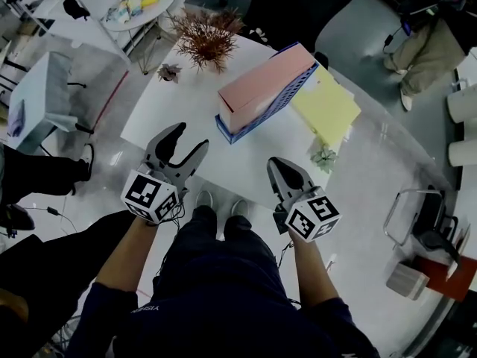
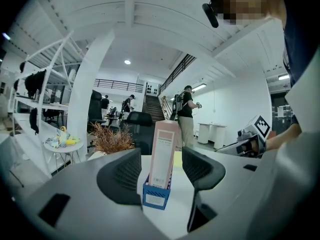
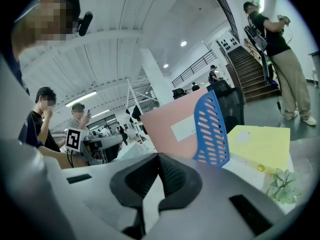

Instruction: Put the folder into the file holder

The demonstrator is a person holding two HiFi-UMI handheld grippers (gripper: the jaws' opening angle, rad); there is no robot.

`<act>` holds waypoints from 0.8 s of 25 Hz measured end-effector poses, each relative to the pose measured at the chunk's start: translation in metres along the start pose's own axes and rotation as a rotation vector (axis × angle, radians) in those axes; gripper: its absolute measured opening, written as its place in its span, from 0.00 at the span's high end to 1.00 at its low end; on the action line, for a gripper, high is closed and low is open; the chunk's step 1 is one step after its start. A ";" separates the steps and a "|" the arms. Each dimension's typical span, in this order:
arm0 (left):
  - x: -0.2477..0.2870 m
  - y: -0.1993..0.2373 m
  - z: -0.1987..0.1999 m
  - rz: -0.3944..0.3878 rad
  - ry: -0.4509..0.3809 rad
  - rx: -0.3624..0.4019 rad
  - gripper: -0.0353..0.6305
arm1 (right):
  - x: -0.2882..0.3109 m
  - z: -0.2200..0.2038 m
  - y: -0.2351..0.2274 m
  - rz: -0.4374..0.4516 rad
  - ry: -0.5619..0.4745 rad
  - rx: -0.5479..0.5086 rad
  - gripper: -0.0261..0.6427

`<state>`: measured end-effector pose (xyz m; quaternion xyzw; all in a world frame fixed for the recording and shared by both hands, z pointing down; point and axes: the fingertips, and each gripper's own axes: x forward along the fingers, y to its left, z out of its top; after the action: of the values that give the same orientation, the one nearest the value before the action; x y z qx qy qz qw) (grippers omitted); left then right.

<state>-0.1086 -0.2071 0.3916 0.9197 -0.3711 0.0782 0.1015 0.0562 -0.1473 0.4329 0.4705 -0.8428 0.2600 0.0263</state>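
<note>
Grippers, nearest you: left gripper (image 1: 190, 139) at 7 o'clock, fingers spread, nothing between them; right gripper (image 1: 278, 164) at 5 o'clock, fingers pressed together, empty. Table (image 1: 179, 103), white, ahead of you. File holder (image 1: 253, 124), blue, perforated side, at 12 o'clock. Pink folder (image 1: 262, 82), labelled, already standing inside it. Yellow folder (image 1: 328, 107), flat on the table just beside, at 1 o'clock. Judgement: pink placement looks finished; next, you would reach for the yellow one, if wanted.
</note>
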 end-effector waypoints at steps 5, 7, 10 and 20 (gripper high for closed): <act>-0.003 -0.004 0.001 0.003 -0.007 -0.002 0.62 | -0.001 0.006 0.002 0.002 -0.006 -0.011 0.95; -0.005 -0.006 0.001 0.001 -0.008 -0.003 0.64 | -0.002 0.008 0.004 0.004 -0.009 -0.015 0.95; -0.008 -0.008 0.003 -0.001 -0.007 -0.004 0.68 | -0.002 0.013 0.006 0.006 -0.015 -0.023 0.95; -0.010 -0.012 0.009 -0.002 -0.012 0.008 0.80 | -0.001 0.021 0.010 0.017 -0.027 -0.042 0.95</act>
<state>-0.1069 -0.1943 0.3795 0.9209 -0.3706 0.0742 0.0955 0.0530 -0.1518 0.4102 0.4659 -0.8524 0.2362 0.0225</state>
